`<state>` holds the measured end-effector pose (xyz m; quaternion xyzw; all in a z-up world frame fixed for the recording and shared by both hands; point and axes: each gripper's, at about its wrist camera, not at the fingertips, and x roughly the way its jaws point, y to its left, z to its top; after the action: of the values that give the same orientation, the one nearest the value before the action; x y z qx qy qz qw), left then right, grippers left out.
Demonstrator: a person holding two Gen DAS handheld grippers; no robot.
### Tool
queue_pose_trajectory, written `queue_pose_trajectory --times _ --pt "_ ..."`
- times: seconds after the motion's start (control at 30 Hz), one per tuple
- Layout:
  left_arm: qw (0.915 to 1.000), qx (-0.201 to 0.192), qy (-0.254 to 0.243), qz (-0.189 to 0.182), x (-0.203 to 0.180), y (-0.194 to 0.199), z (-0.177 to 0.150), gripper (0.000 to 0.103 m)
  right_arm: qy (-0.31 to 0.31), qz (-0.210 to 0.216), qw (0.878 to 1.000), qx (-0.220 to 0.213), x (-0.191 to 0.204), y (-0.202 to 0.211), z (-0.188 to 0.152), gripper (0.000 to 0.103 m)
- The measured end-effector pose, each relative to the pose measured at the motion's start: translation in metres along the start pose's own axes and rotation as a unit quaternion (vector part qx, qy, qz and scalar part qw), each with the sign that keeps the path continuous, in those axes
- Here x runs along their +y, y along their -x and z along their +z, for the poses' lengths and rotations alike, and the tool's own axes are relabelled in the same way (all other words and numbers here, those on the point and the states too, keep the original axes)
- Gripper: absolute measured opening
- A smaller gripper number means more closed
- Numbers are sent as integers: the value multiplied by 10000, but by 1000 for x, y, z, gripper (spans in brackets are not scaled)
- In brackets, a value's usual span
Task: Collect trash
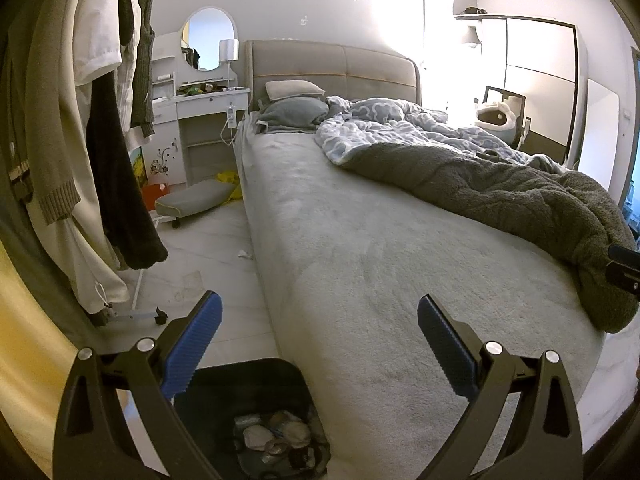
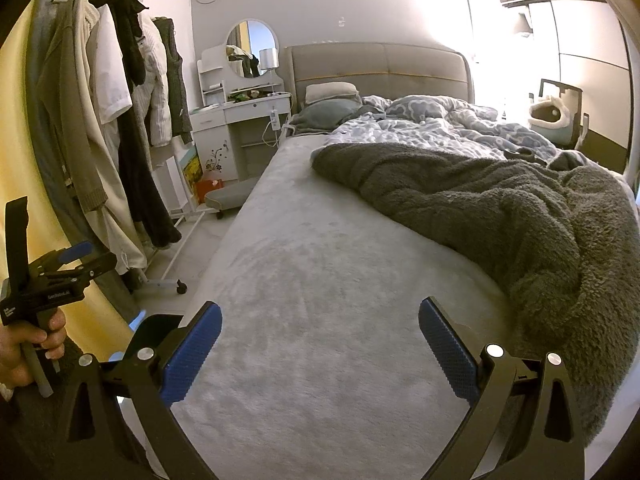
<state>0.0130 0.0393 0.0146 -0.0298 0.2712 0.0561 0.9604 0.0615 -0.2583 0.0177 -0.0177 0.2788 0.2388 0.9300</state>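
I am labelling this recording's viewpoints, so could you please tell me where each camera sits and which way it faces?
Left wrist: on the left gripper, near the foot of the bed, facing the headboard; its open fingers show above a black bin holding trash.
Right wrist: on the right gripper, over the bed's foot, facing the headboard; its open fingers show, plus the person's hand holding the left gripper at the left edge.
Shared: bed, grey blanket, dressing table, hanging clothes.
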Motion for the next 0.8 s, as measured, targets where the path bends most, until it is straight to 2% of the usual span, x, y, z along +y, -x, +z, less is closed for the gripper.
queue_pose_trajectory --times 0.8 --pt "10000 4 4 -63 -3 1 1 100 0 -5 10000 1 1 0 0 100"
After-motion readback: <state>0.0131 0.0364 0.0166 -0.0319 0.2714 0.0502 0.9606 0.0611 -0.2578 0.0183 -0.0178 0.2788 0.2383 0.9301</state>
